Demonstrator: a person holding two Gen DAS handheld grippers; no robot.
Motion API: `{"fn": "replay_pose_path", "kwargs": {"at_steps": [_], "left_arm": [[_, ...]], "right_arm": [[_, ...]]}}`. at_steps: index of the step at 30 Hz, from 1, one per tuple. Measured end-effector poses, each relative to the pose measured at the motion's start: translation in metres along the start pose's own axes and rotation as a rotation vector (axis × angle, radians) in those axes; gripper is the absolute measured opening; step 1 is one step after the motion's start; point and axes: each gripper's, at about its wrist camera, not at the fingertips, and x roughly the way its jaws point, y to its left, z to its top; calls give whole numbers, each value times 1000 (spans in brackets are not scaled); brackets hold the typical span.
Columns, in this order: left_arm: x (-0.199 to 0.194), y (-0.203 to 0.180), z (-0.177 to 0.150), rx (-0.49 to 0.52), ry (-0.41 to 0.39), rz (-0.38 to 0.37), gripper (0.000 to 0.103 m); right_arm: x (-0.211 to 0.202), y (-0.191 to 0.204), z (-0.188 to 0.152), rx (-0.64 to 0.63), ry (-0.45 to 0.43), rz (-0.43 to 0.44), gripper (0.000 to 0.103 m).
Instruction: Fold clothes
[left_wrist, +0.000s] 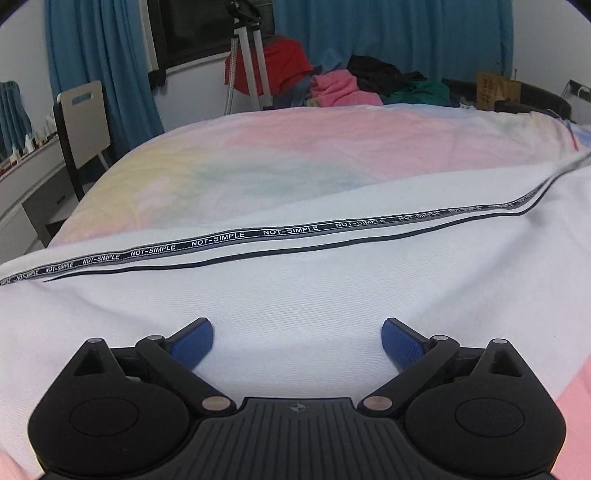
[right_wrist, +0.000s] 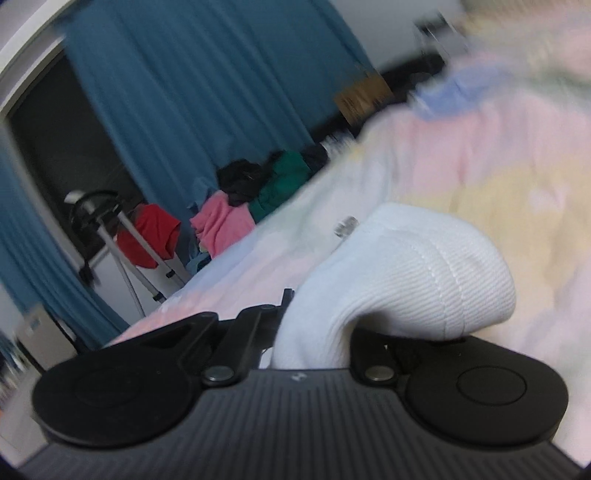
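Currently the right hand-held gripper (right_wrist: 314, 332) is clamped nearly shut on a bunched fold of the white garment (right_wrist: 413, 273); its fingertips are buried under the cloth, so how deep the bite goes cannot be told. The left hand-held gripper (left_wrist: 297, 341) stands wide apart with nothing between its blue pads (left_wrist: 194, 341), hovering just over the same white garment (left_wrist: 295, 288), which lies spread on the bed (left_wrist: 258, 147) with a black lettered tape (left_wrist: 240, 236) running across it. Risks, as a judgement: the right grip looks like it holds a thick wad, not a clean edge, so a pull could slip the ribbed fabric out or drag extra layers and skew the fold. The left may close on flat cloth and pinch the pastel bedcover underneath too. The right view is blurred, so alignment of the fold is hard to check. The pile of other clothes (left_wrist: 354, 85) sits well apart, no interference.
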Motion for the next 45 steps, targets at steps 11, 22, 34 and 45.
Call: {"fn": "replay_pose_path", "kwargs": {"at_steps": [11, 22, 34, 45], "left_arm": [[-42, 36, 32, -122, -100, 2, 99], [-82, 92, 40, -348, -159, -38, 99], [-83, 98, 36, -413, -191, -165, 99], [-94, 78, 24, -359, -197, -313, 95]], "right_arm": [[-77, 172, -81, -706, -274, 178, 12], [-71, 226, -286, -1407, -83, 279, 12], [-69, 249, -267, -1283, 24, 277, 22], [-145, 227, -183, -872, 319, 499, 76]]}}
